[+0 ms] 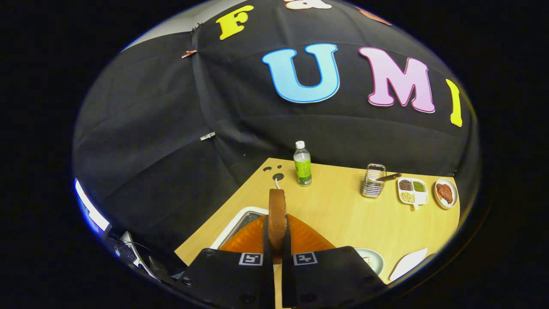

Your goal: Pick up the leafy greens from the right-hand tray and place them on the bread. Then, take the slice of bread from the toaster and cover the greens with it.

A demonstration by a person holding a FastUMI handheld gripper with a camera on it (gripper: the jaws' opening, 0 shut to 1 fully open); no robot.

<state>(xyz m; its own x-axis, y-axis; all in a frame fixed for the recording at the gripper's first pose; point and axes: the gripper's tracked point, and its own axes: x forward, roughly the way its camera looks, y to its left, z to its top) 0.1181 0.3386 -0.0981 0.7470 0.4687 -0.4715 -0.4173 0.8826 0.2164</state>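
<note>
My gripper [277, 240] is shut on a brown slice of bread [277, 214], which stands on edge between the two fingers and sticks out beyond their tips. Just under the slice lies the orange toaster [306, 238], ribbed on top, with a silvery tray [242, 221] at its left side. To the right of the fingers sits a pale round plate [373, 259], partly hidden by the right finger; what lies on it I cannot make out. A white tray [409, 262] shows further right, near the table's edge.
On the wooden table [343, 214] stand a green-labelled bottle [303, 165], a wire rack with a knife [374, 180], a white divided dish of grains [412, 191] and a plate with meat [446, 193]. A white cable enters a hole [278, 177].
</note>
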